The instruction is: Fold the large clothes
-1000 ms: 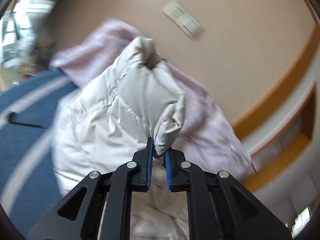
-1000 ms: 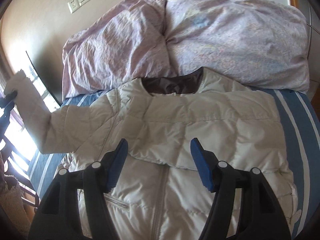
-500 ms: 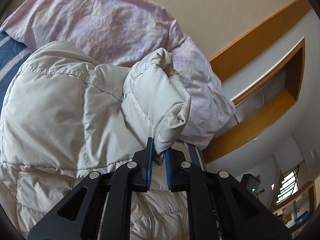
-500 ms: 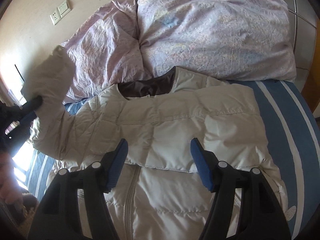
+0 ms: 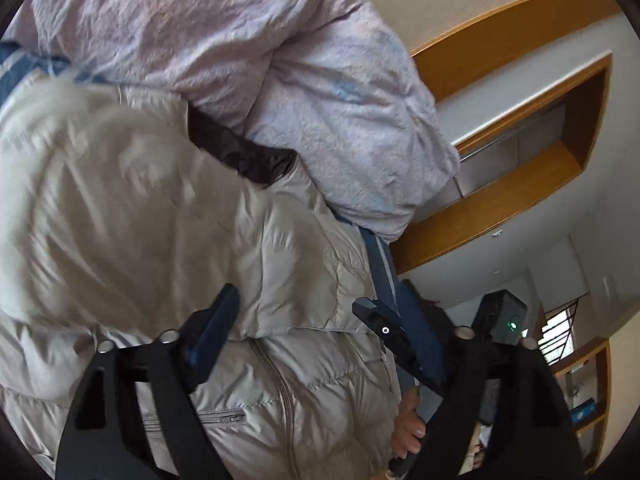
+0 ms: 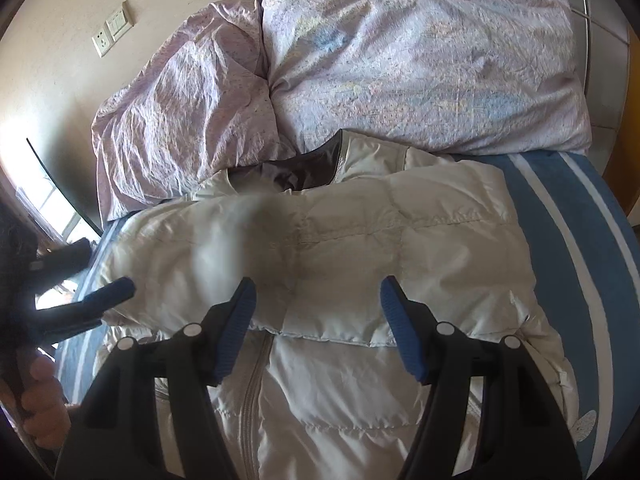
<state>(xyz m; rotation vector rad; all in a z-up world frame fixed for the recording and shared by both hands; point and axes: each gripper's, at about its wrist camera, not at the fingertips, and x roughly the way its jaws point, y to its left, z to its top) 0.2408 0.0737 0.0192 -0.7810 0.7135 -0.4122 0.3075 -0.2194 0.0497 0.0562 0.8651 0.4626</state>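
Across the middle of the bed [image 6: 568, 248] lies the cream quilted jacket [image 6: 400, 248], front up, its collar end just under the two pillows at the head edge and its hem cut off by the bottom of both views. We cannot make out the near sleeve [image 6: 224, 240] properly: it is a pale smear of motion blur over the chest in the right wrist view and equally smeared in the left wrist view [image 5: 80, 168], so its exact lie is unclear. Our left gripper [image 5: 296, 312] now has its jaws spread wide with nothing between them; half a second ago they were pinching that sleeve's cuff and holding it up in the air. Seen from the right wrist it sits off the bed's left edge [image 6: 96, 272], partly cut by the frame, with a bit of hand [image 6: 40, 412] below it. Our right gripper [image 6: 316, 320] hovers over the jacket's chest as before, jaws wide apart and gripping nothing. The jacket is puffy, stitched in broad horizontal channels, with a centre zip [image 6: 252, 392], a zipped pocket [image 5: 200, 420] and a dark brown lining [image 6: 296, 168] showing at the neck. The pillows [image 6: 400, 60] are crumpled lilac cotton with a faint print; the bed cover is blue with white stripes. A wall socket plate [image 6: 112, 32] sits on the beige wall.
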